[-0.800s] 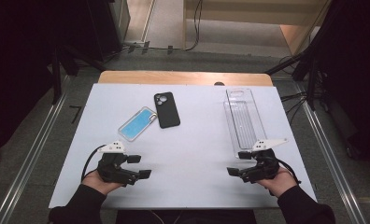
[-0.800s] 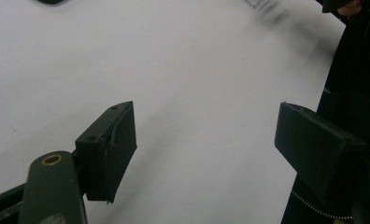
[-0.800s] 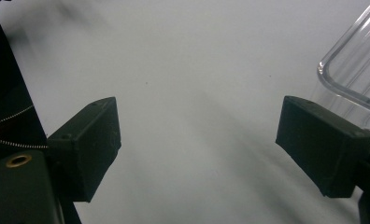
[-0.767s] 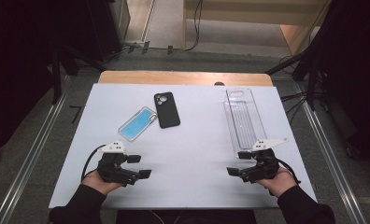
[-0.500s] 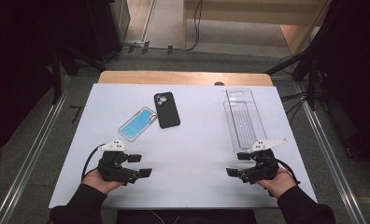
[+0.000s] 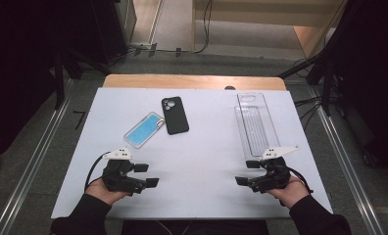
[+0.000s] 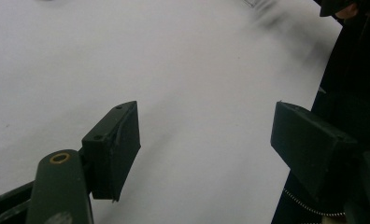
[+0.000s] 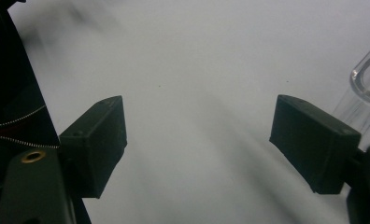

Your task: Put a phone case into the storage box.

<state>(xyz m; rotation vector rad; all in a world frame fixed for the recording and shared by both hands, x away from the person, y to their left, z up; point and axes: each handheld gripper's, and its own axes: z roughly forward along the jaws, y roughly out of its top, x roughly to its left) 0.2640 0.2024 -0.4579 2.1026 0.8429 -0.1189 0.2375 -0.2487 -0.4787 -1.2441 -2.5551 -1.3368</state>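
Table [image 6: 202, 161]: white top, lower centre of the high view; bare between the two grippers.
Clear tray [image 6: 255, 123]: long transparent plastic piece, right of centre in the high view. Long axis runs from near edge to far edge, leaning slightly left toward the top. Near end lies just beside the right gripper; its curved corner shows at the right edge of the right gripper view [image 8: 367, 79].
Tray handling: likely light, rigid and slick, and it could crack if pinched hard. Best taken by a long side wall near the middle, jaws across the thin rim.
Black phone [image 6: 175, 115]: upper centre, flat, back up, camera end toward the top of the frame, long axis near vertical.
Blue case [image 6: 144, 129]: just left of the phone, touching or nearly touching it; long axis diagonal, lower left to upper right. Probably soft and flexible; grip an edge.
Left gripper [image 6: 145, 175]: lower left, held in a hand, jaws spread with nothing between them, pointing right across the table.
Right gripper [image 6: 247, 172]: lower right, jaws likewise apart and empty, pointing left.
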